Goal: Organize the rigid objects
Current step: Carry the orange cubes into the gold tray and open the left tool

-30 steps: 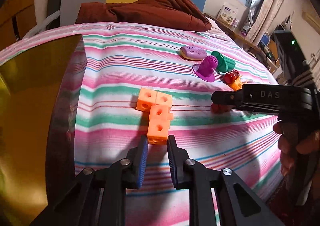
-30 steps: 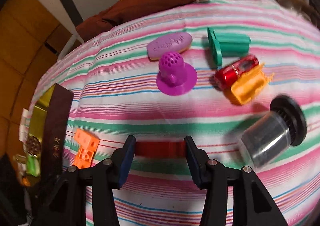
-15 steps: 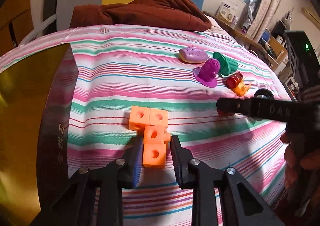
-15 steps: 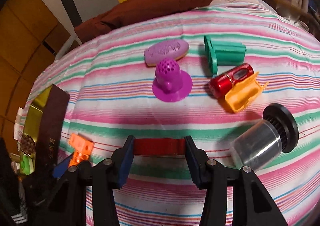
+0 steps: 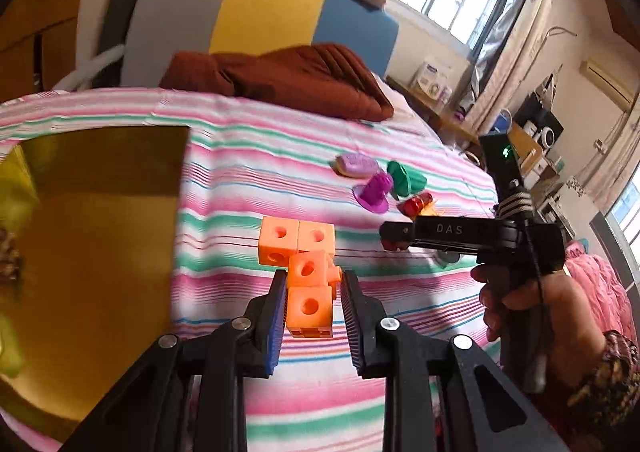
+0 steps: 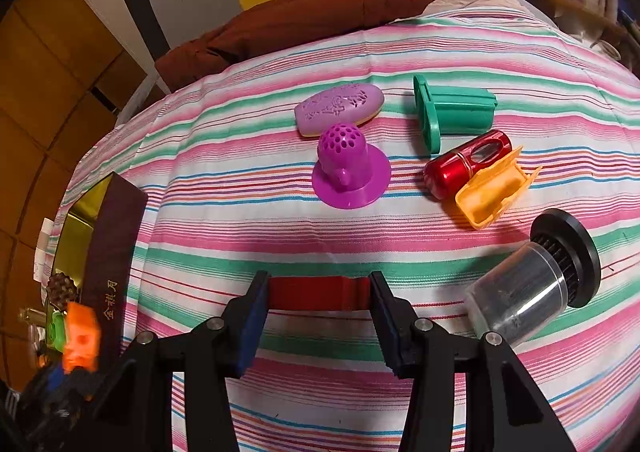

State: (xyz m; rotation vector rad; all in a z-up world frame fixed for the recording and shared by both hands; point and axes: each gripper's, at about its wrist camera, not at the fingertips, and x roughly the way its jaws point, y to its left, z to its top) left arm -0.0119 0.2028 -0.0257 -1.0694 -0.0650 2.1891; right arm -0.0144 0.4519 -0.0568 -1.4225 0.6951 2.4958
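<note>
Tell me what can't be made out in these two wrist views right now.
- Gold box contents: left wrist view, cut off at the left edge and blurred.
- Orange block cluster: right wrist view, motion-blurred near the left edge.
- Red piece in the right gripper: its ends are covered by the pads.
- Clear cylinder: left wrist view, mostly behind the right gripper.

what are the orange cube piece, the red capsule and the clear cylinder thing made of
Orange cube piece: likely moulded plastic, matte, with round holes and crisp edges. Red capsule: looks like metal or metallised plastic, glossy with bright glints. Clear cylinder: transparent plastic or glass body, reflective, on a black matte ribbed cap, probably plastic.
</note>
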